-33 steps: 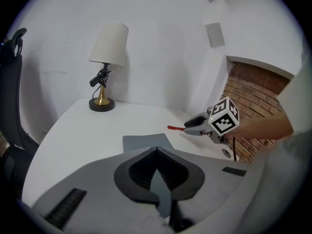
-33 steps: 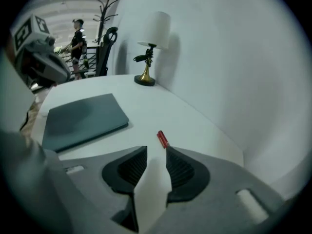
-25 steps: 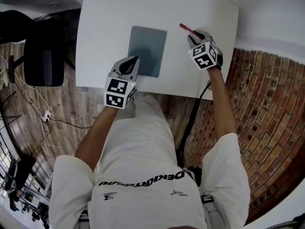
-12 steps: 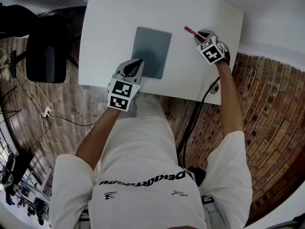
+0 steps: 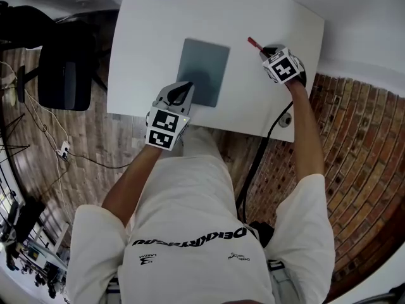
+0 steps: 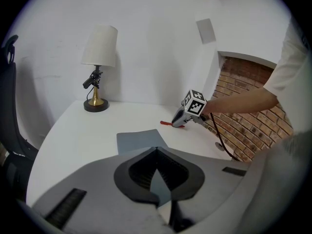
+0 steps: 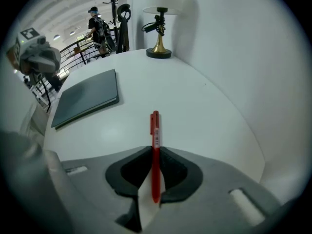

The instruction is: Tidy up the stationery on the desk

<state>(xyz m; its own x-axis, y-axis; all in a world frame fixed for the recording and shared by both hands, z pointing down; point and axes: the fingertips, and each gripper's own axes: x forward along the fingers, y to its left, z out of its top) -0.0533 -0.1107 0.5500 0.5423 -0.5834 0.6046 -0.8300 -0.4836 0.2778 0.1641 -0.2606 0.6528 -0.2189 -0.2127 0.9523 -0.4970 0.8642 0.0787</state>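
My right gripper [image 7: 155, 152] pinches the red pen [image 7: 155, 128] at the right side of the white desk [image 5: 145, 43]. My left gripper [image 6: 157, 151] is pressed together, empty, over the gray notebook's [image 5: 204, 68] near corner. I think nothing is put away yet.

Left gripper [image 5: 186, 88] and right gripper [image 5: 263, 50] hold fingers closed.

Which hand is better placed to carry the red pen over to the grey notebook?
Right. The right gripper is shut on the red pen; the left gripper sits shut at the grey notebook's near edge, holding nothing.
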